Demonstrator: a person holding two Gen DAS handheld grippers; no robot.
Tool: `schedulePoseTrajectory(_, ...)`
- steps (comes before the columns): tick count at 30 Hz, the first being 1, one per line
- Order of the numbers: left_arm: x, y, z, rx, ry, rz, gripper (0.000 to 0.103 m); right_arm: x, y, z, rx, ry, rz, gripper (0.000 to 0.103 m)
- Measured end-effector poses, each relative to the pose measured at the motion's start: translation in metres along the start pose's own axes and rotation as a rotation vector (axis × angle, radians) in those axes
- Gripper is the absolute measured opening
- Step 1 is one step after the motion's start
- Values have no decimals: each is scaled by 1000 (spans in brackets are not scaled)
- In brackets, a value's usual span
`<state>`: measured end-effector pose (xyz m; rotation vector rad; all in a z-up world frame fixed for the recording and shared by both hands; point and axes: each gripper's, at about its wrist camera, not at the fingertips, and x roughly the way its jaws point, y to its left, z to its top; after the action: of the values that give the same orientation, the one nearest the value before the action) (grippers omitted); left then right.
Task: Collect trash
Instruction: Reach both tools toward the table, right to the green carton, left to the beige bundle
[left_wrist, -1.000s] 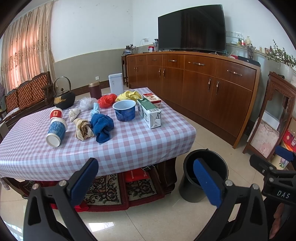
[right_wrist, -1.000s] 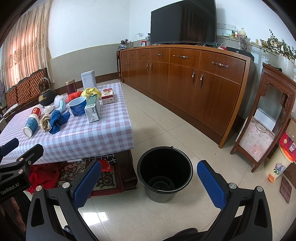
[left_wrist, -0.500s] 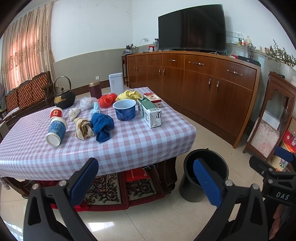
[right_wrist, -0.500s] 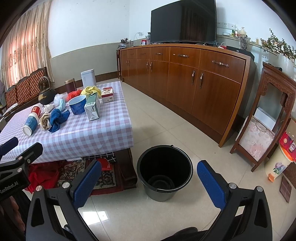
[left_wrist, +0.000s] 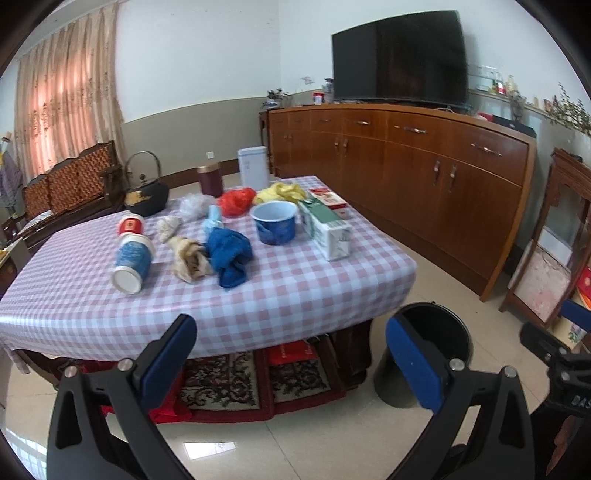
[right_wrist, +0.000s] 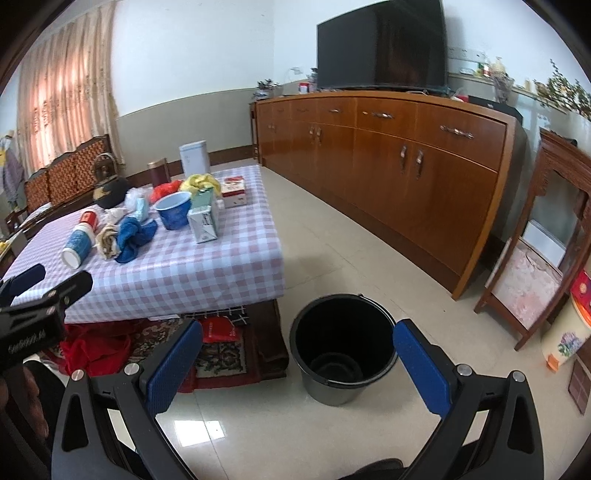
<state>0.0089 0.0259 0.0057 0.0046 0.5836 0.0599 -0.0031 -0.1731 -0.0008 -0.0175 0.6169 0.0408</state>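
Both tools agape; black bucket (right_wrist: 341, 347) between right tool (right_wrist: 297, 363) fingers, apart.

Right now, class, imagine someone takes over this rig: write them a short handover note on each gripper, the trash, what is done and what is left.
Left gripper: open, empty, facing the checkered table.
Right gripper: open, empty, over the floor by the black bucket.
Trash sits on the table: tipped paper cups, crumpled tissue, blue cloth, blue bowl, carton.
Done: nothing; the bucket looks empty.
Left: move every piece into the bucket.
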Motion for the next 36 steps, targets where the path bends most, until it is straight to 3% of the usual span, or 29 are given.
schedulePoseTrajectory(7,9,28,6,-39,11,51,103,10,21,14,-45,-19,59,103)
schedulePoseTrajectory(11,16,54,8,-113,0,55,103,21,38,25,-73,-22,103,103)
schedulePoseTrajectory(18,31,84,9,-157,6,67,103,54,70,47,-127,-18,168,94)
schedulePoseTrajectory(23,57,87,17,-170,29,44,102,86,89,64,-159,1,215,68)
schedulePoseTrajectory(26,72,89,23,-169,39,41,88,106,98,72,-181,11,231,64)
schedulePoseTrajectory(34,107,108,26,-190,61,101,86,148,109,83,-199,42,240,64)
schedulePoseTrajectory(36,118,118,25,-210,74,107,81,159,112,85,-197,48,240,64)
